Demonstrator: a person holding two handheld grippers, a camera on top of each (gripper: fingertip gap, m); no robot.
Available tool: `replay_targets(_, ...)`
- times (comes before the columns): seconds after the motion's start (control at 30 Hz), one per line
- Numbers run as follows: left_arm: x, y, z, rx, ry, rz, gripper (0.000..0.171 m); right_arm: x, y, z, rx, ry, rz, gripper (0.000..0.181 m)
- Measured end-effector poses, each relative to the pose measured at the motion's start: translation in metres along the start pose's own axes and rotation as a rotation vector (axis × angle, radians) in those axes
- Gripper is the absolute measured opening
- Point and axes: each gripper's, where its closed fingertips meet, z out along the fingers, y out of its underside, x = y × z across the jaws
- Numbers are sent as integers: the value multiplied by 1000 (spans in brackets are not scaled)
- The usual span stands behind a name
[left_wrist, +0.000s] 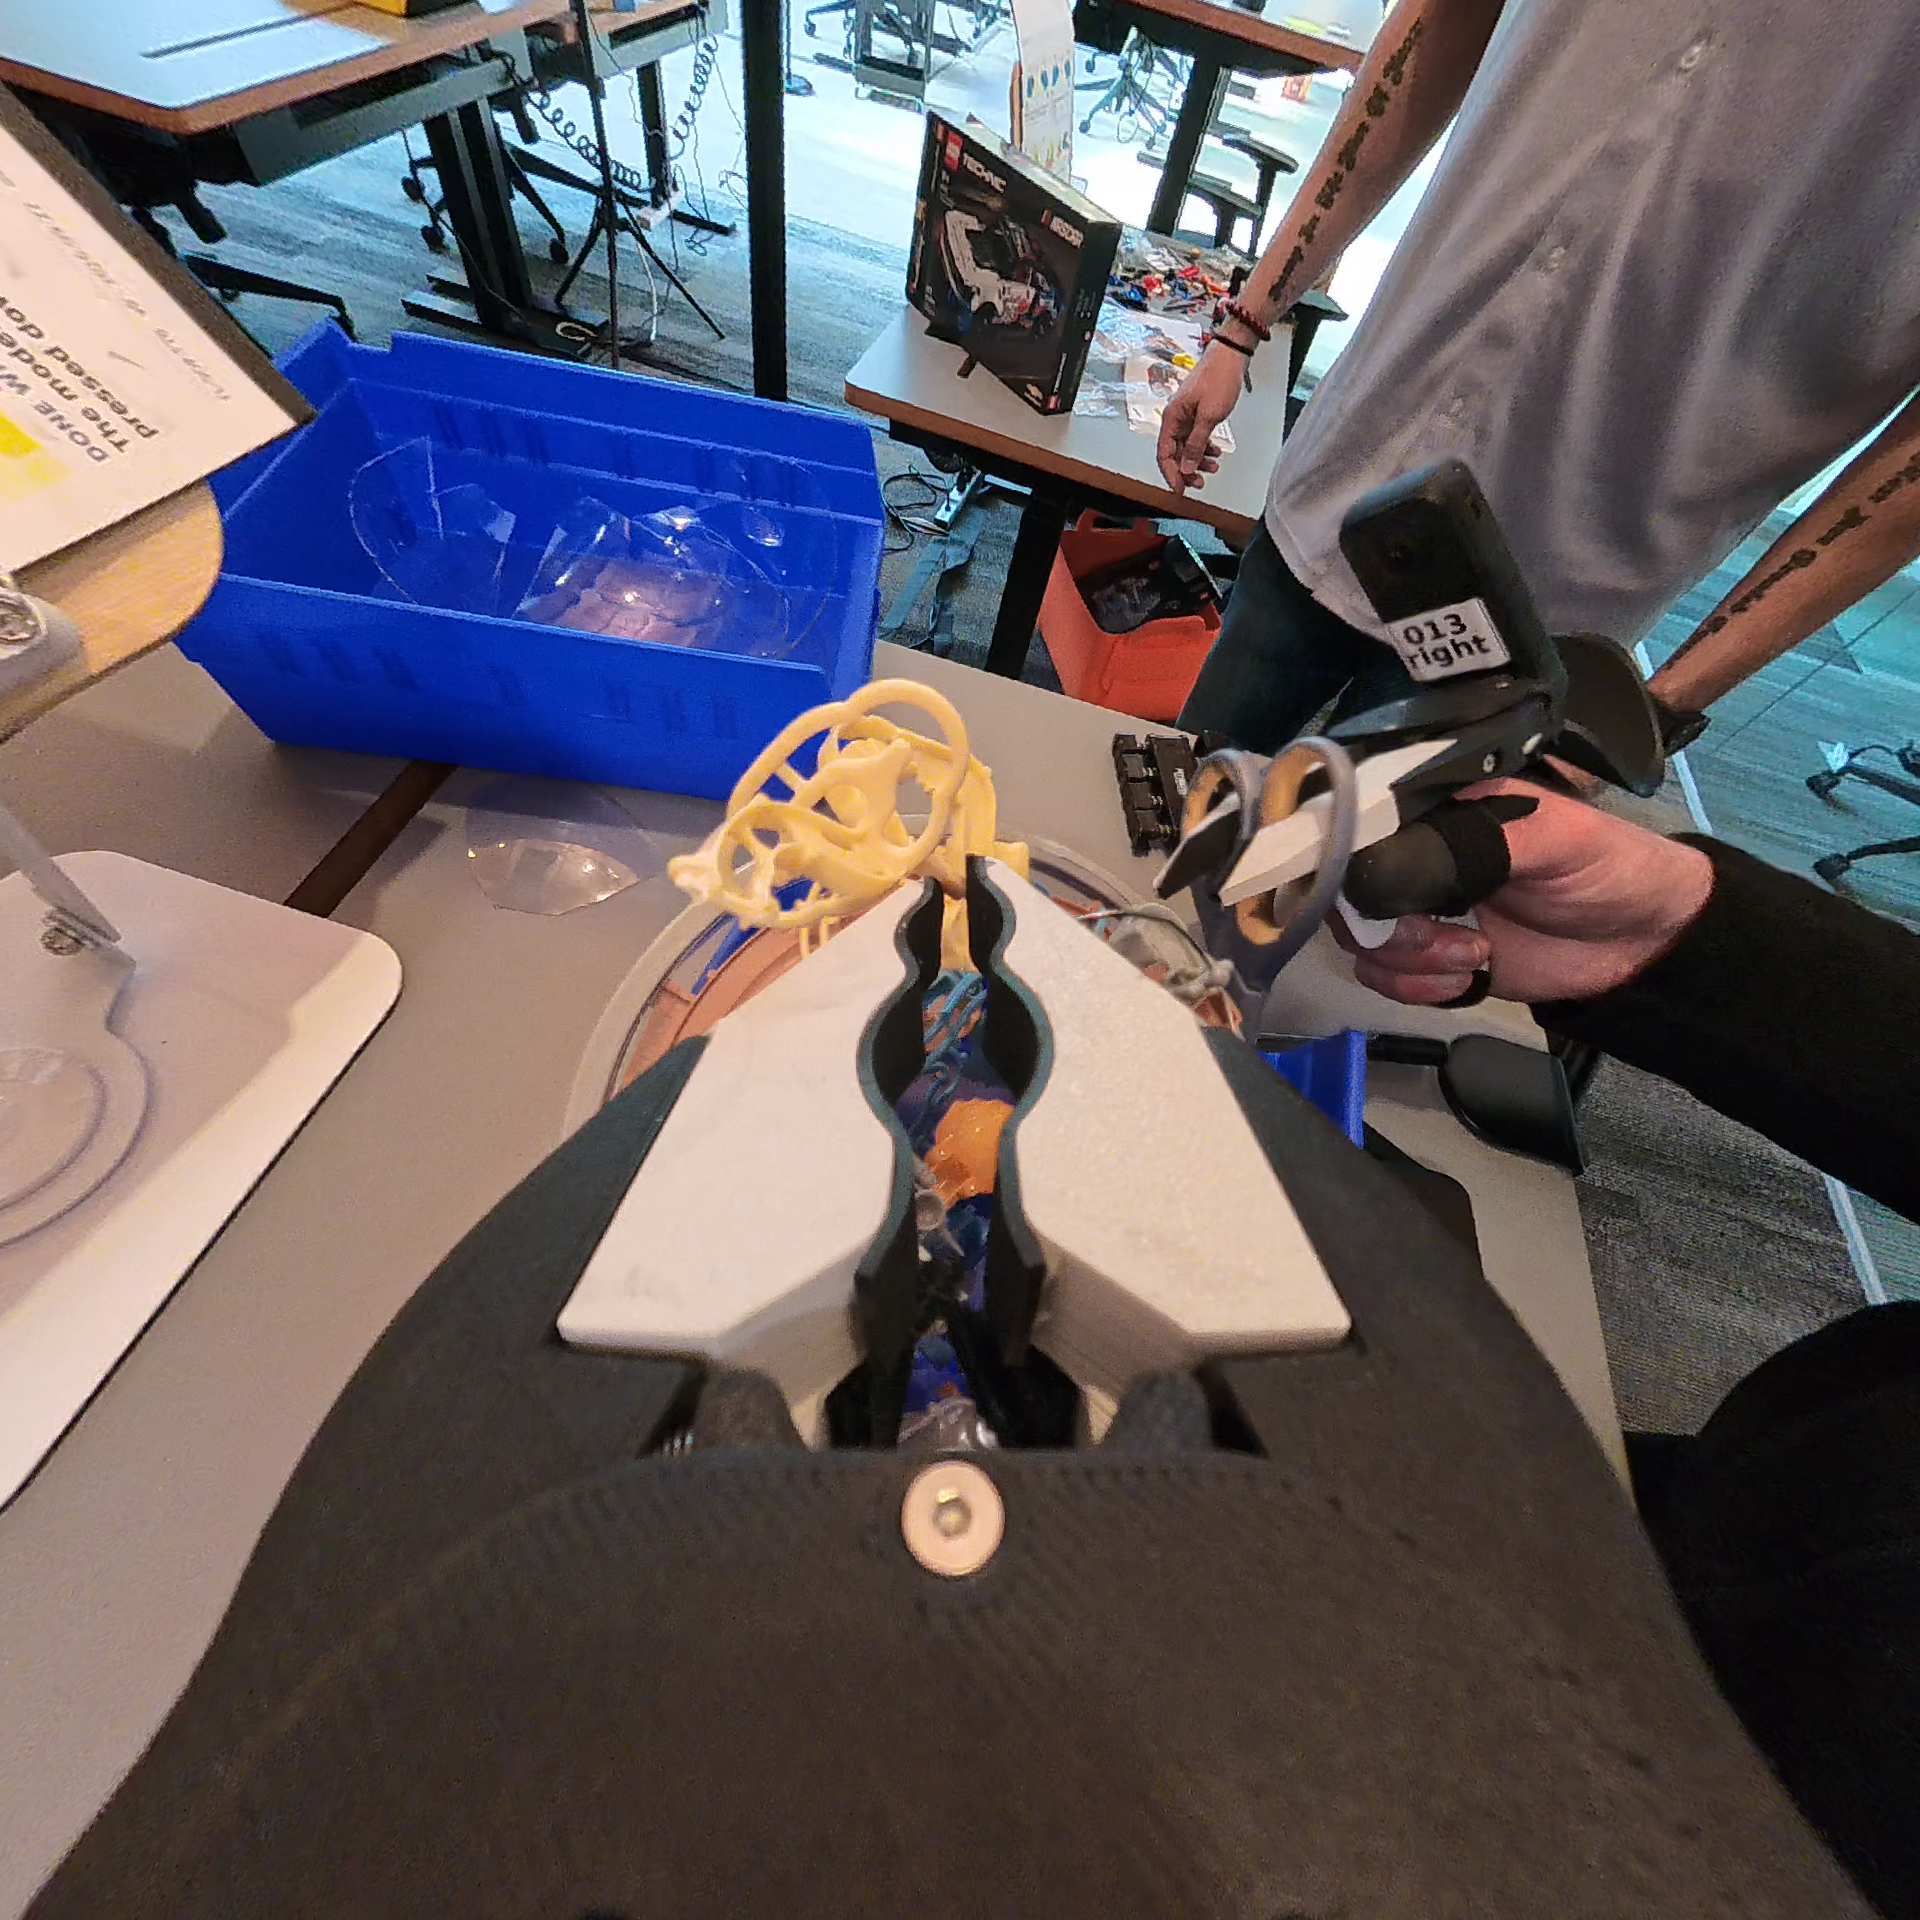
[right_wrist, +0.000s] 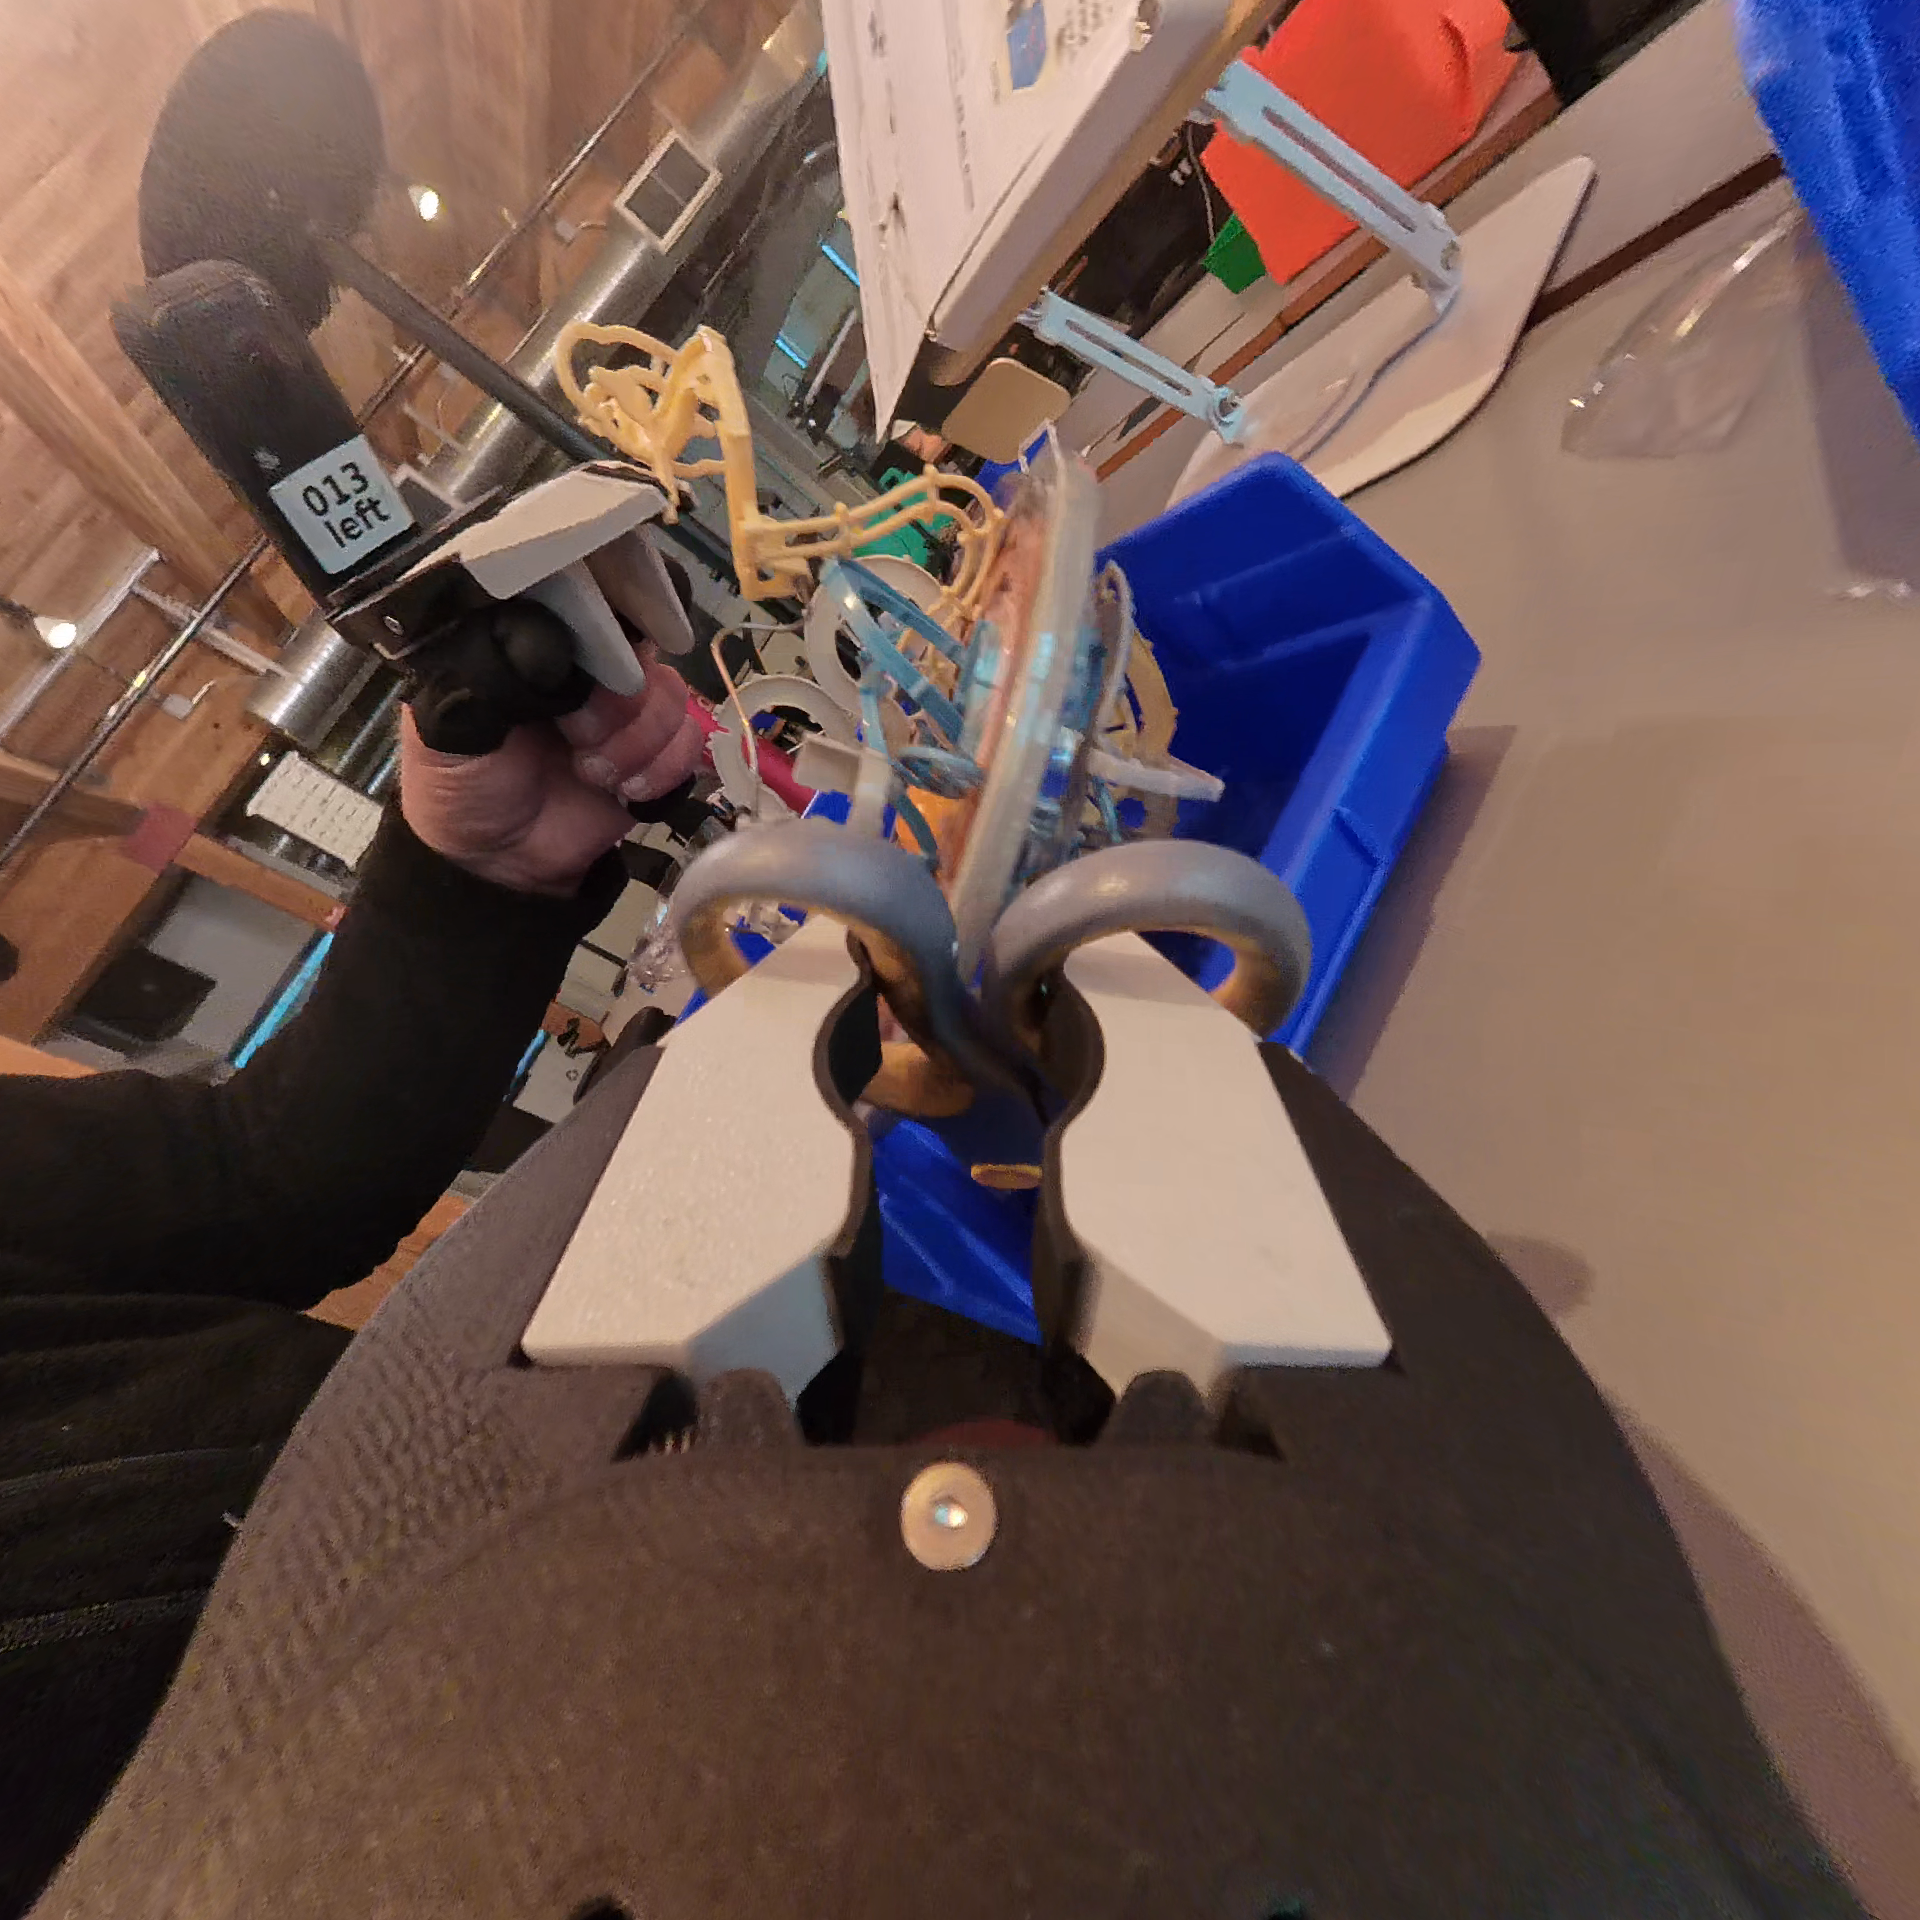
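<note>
Closest to the lens, the left gripper (left_wrist: 954, 899) is clenched on a cream plastic parts frame (left_wrist: 831, 821), pinched at the very tips of its white fingers. The frame's long axis rises from the pinch, with its ringed end up and tilted left. Below the fingers lies a round clear dish (left_wrist: 665, 997) heaped with blue, orange and cream plastic bits.

At far left a printed sheet (left_wrist: 94, 343) on a board leans over a white tray (left_wrist: 260, 997). Next to it stands a large blue bin (left_wrist: 499, 675) with clear plastic shells inside. Farther back, on a side table (left_wrist: 935, 384), is a boxed building set (left_wrist: 1008, 270), its front bearing brand lettering and a picture of a car. A person in a grey shirt (left_wrist: 1621, 312) stands to the right of it.

At right, the right gripper (right_wrist: 977, 940) grasps grey-handled scissors (right_wrist: 1153, 914). Each white finger is threaded through a handle loop, and the shanks are squeezed between the fingers. In the left wrist view the scissors run on along the fingers and their dark blades seem to point down at the heap, though the tips cannot be made out. A white sticker (left_wrist: 1444, 639) with printed characters sits on the camera body of this gripper. A small blue bin (right_wrist: 1299, 665) lies just beyond the scissors.
</note>
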Motion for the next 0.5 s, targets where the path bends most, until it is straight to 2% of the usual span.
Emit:
replay_targets(0.07, -3, -2, -2, 13, -4, -9, 2, 6, 8, -3, 2, 7, 45, 25)
replay_targets(0.23, -8, -1, -1, 15, -10, -23, 2, 14, 27, 3, -142, 106, -53, 27)
replay_targets(0.3, -6, 1, 2, 5, -11, -12, 2, 12, 29, 4, -177, 114, -61, 27)
replay_targets(0.4, -3, 2, 3, -11, -17, 25, 2, 1, 28, 0, -194, 122, -167, 26)
replay_targets(0.5, 7, 9, 6, -81, 36, 56, 3, -3, 26, 7, -236, 138, -212, 27)
